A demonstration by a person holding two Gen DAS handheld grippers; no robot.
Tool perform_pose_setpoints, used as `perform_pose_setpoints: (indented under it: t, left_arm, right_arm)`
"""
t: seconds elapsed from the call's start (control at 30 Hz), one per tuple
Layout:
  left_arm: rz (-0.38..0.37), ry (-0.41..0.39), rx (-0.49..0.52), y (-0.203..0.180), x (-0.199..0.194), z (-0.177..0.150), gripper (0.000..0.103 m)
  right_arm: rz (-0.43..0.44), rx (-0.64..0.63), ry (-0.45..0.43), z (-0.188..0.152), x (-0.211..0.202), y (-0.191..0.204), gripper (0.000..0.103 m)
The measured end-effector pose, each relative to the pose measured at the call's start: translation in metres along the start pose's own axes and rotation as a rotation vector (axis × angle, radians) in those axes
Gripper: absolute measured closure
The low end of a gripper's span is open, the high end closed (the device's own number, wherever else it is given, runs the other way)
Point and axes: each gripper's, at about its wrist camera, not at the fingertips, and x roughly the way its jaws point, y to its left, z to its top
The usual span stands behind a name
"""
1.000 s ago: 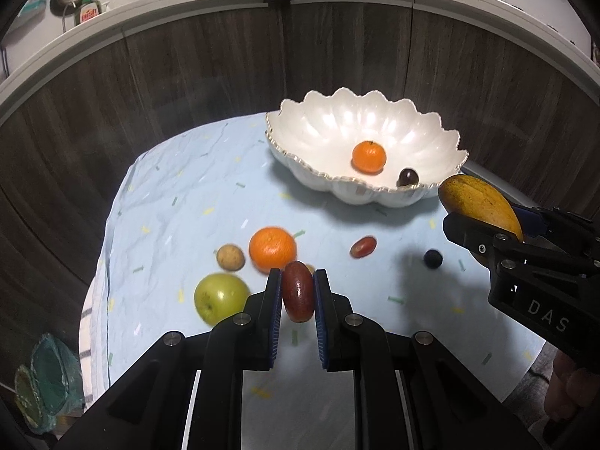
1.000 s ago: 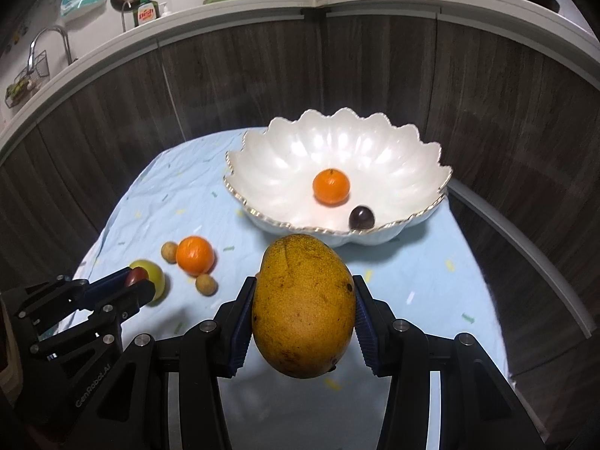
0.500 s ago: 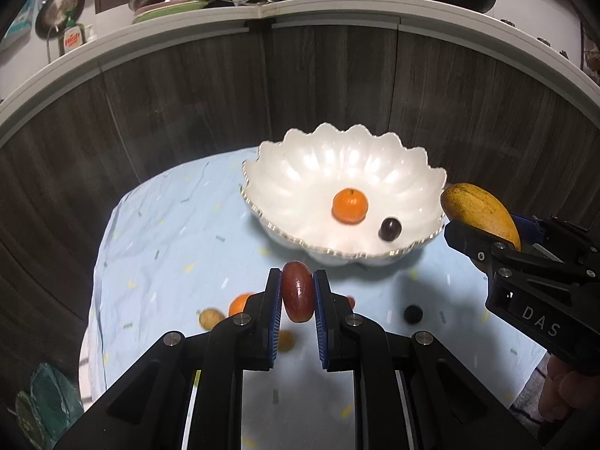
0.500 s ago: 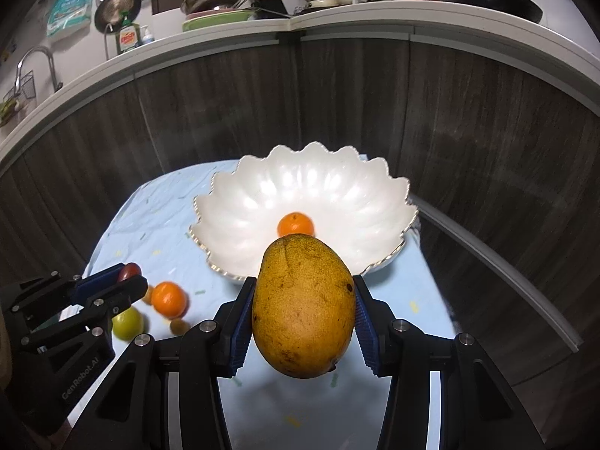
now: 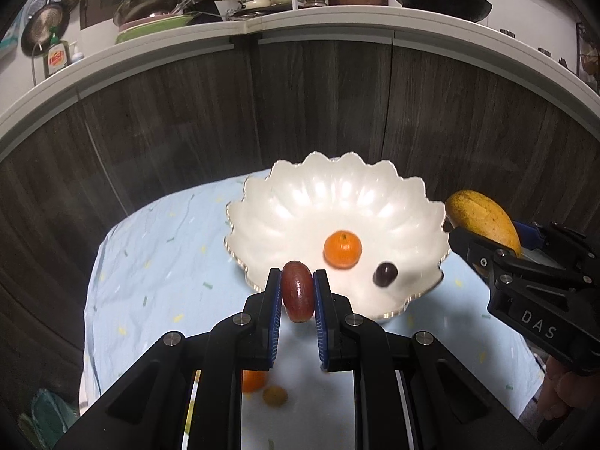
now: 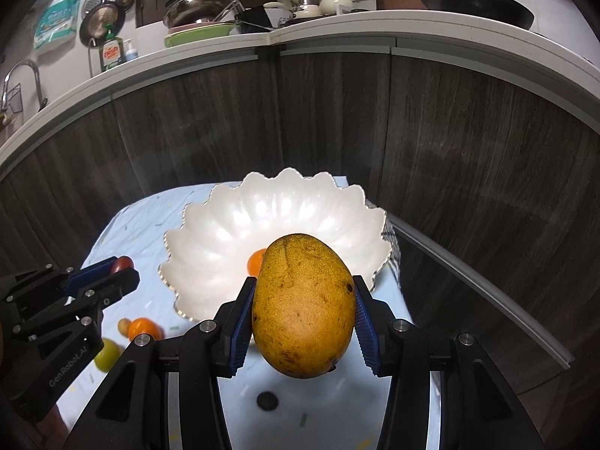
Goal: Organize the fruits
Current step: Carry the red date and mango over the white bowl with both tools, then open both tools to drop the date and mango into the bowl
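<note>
My left gripper [image 5: 297, 292] is shut on a dark red oblong grape [image 5: 297, 291], held in the air at the near rim of the white scalloped bowl [image 5: 300, 202]. Inside the bowl lie a tangerine [image 5: 342, 249] and a dark round fruit [image 5: 386, 274]. My right gripper [image 6: 303, 307] is shut on a large yellow mango [image 6: 303, 305], just short of the bowl [image 6: 232, 232]. In the left wrist view the mango [image 5: 482, 217] shows at the right, beside the bowl's right edge. In the right wrist view the left gripper [image 6: 116, 275] appears at the left with the grape [image 6: 122, 263].
On the light blue cloth [image 5: 150, 262] lie a second tangerine [image 6: 144, 329], a small brown fruit [image 6: 123, 325], a green apple [image 6: 107, 354] and a small dark fruit [image 6: 267, 400]. Dark wood cabinet fronts [image 5: 300, 105] rise behind the table. A hand [image 5: 566, 397] holds the right gripper.
Both grippers have risen and moved forward toward the bowl with their fruits. The loose fruits on the cloth have slid down toward the bottom of both views.
</note>
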Motion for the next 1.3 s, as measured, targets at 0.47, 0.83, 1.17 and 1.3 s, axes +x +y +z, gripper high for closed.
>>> perform_pose_setpoints:
  t: [0.47,0.83,1.17,1.3]
  left_arm:
    - [-0.013,-0.016,0.016,0.005,0.037,0.033,0.086]
    - [-0.018,0.010,0.011,0.009,0.074,0.047,0.086]
    - [-0.043,0.047,-0.004,0.015,0.104,0.054,0.086]
    - [-0.052,0.071,-0.007,0.015,0.114,0.054,0.086]
  right_arm:
    - [-0.040,0.021,0.000,0.020,0.034,-0.019,0.054]
    - [-0.060,0.031,0.008,0.034,0.062,-0.027,0.054]
    - [-0.071,0.053,0.057,0.039,0.091,-0.033,0.054]
    - [-0.073,0.060,0.077,0.041,0.100,-0.035,0.054]
